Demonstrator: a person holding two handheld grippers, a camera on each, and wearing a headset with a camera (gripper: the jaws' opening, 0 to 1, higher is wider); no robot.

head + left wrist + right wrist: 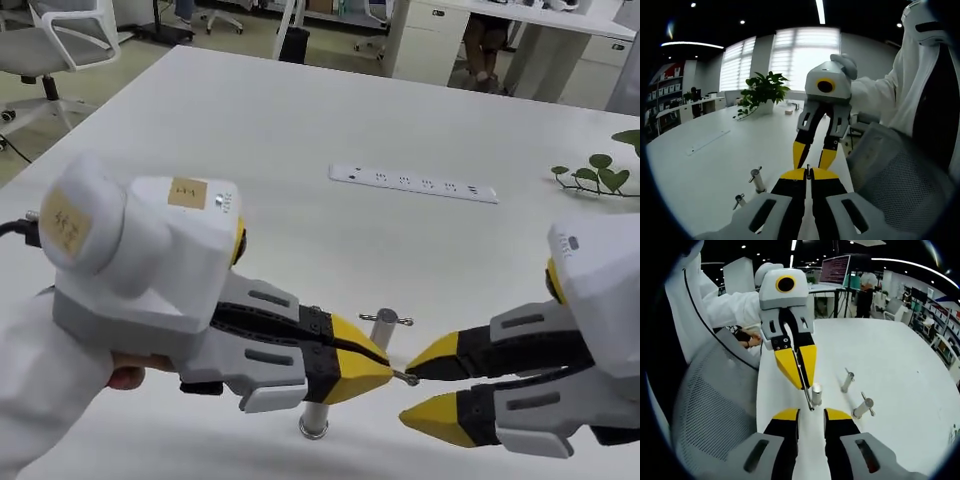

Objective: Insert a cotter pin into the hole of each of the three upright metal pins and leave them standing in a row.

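On the white worktop [300, 130], near its front edge, two hand-held tools meet tip to tip. The left tool [388, 372] is closed on a cotter pin. The right tool [422, 383] faces it with its jaws parted and nothing between them.

Three upright metal pins stand near one another beneath the tools. A fitted pin [847, 380] and a second fitted pin [865, 407] each carry a cotter pin crosswise through the head. The bare pin [816, 390], nearest both tools, carries none, so the task appears two-thirds done.

The cotter pin [808, 397] lies in line with the left tool's jaws. Its free end projects toward the gap of the right tool. In the right gripper view the bare pin stands just beside that free end, on the side of the fitted pins. Its hole cannot be made out.

The coming move probably turns on this offset: the cotter pin's long axis must cross the bare pin's upright axis at hole height. The left tool, already holding it, is the better placed.
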